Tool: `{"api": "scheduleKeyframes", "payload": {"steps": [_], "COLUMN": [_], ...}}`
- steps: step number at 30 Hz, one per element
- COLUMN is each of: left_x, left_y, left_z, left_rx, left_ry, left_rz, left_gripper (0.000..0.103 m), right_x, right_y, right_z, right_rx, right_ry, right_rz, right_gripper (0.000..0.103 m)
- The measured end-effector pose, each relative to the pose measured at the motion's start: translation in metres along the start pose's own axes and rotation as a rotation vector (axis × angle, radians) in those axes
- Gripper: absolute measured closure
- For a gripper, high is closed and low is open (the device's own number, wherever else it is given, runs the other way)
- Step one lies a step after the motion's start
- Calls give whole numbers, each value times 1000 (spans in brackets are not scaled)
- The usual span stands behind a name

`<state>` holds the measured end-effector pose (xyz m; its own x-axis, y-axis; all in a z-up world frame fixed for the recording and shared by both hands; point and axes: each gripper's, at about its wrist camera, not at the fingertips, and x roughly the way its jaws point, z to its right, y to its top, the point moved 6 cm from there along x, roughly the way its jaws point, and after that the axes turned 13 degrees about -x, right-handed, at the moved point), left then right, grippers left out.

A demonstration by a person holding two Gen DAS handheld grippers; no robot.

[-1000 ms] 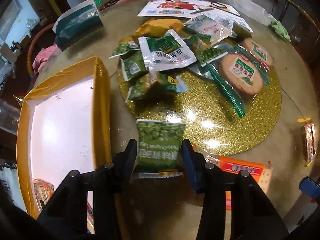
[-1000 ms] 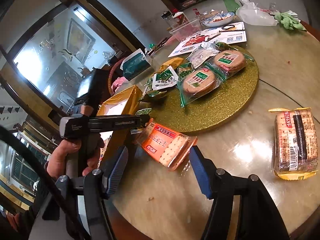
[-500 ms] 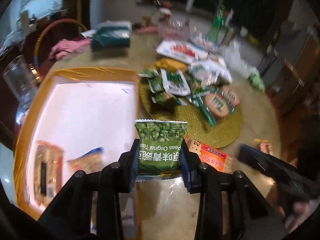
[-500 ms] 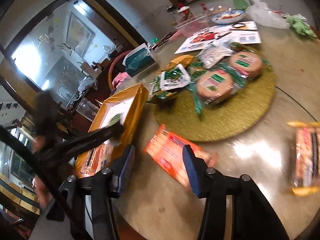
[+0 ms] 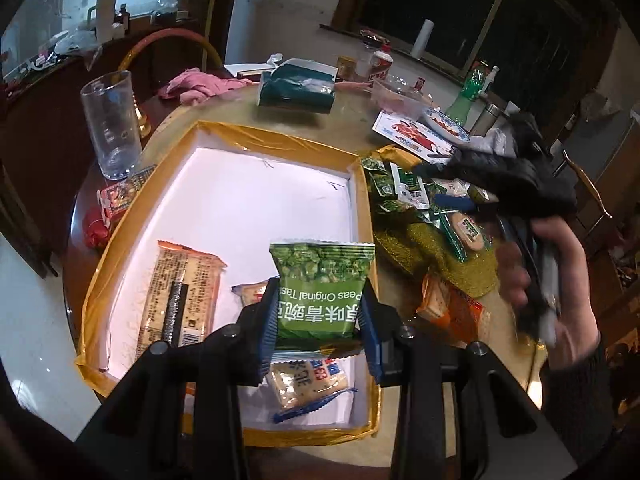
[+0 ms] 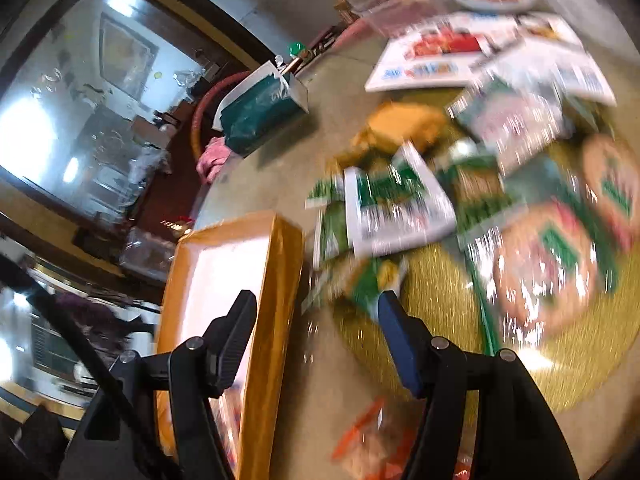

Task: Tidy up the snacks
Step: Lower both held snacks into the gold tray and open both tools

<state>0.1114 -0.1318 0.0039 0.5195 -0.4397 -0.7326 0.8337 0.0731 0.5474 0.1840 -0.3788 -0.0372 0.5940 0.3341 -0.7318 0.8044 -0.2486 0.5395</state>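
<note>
Between the pads of the left hand-held gripper (image 5: pixel 320 318) a green pea packet (image 5: pixel 322 284) is pinched by its lower half, held above the near right part of the yellow-rimmed box (image 5: pixel 362 216). Below it lie a cracker pack (image 5: pixel 180 296) and a blue-edged biscuit pack (image 5: pixel 308 380). Released too close to the right wall, the packet could catch the rim and slide out onto the tabletop (image 5: pixel 400 420). The right hand-held gripper (image 6: pixel 316 320) is spread wide and empty, over the gap between the box and the gold mat (image 6: pixel 560 376); the view is blurred, so its aim at the loose green packets (image 6: pixel 396 208) may be poor, and a finger could nudge the box wall.
</note>
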Motion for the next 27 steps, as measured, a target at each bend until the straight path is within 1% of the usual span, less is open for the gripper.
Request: {"api": "scheduleKeyframes", "payload": {"steps": [2, 3, 4, 5, 7, 8, 9, 12, 14, 16, 17, 18, 20, 23, 25, 27], "left_x": [-1, -2, -2, -1, -1, 0, 0, -1, -1, -1, -1, -1, -1, -1, 0, 1], "left_y": [1, 0, 0, 0, 0, 0, 0, 1, 1, 1, 1, 1, 1, 4, 6, 9], "left_z": [-4, -7, -10, -12, -15, -18, -20, -23, -24, -25, -25, -25, -27, -35, -38, -41], "left_rx": [-8, -10, -10, -11, -11, -16, -20, -36, -36, -35, -33, -31, -37, -67, -84, -100], "left_ry": [-10, -11, -10, -9, -10, -9, -11, -22, -26, -24, -25, -24, -21, -20, -29, -33], "left_rz": [4, 4, 3, 2, 0, 0, 0, 0, -2, -3, -5, -6, -3, -4, -8, -12], "left_gripper": [64, 64, 64, 64, 64, 64, 64, 64, 64, 64, 64, 64, 64, 64, 64, 64], "right_x": [3, 5, 8, 13, 24, 33, 44, 59, 54, 45, 42, 40, 37, 29, 19, 6], "right_y": [13, 19, 24, 28, 34, 35, 33, 24, 18, 17, 17, 17, 20, 20, 16, 13], "right_z": [10, 17, 26, 31, 33, 34, 36, 36, 34, 36, 38, 41, 43, 37, 29, 22], "right_rx": [18, 37, 66, 77, 33, 8, -2, -2, 12, 56, 78, 92, 88, 36, 13, -3], "right_ry": [-91, -129, -148, -172, -236, -267, -286, -277, -244, -178, -154, -127, -120, -149, -157, -136], "right_rz": [17, 26, 32, 30, -12, -47, -83, -108, -82, -56, -48, -45, -29, -16, -4, 23], "right_gripper": [40, 38, 33, 30, 24, 24, 24, 24, 31, 46, 52, 64, 67, 74, 94, 96]}}
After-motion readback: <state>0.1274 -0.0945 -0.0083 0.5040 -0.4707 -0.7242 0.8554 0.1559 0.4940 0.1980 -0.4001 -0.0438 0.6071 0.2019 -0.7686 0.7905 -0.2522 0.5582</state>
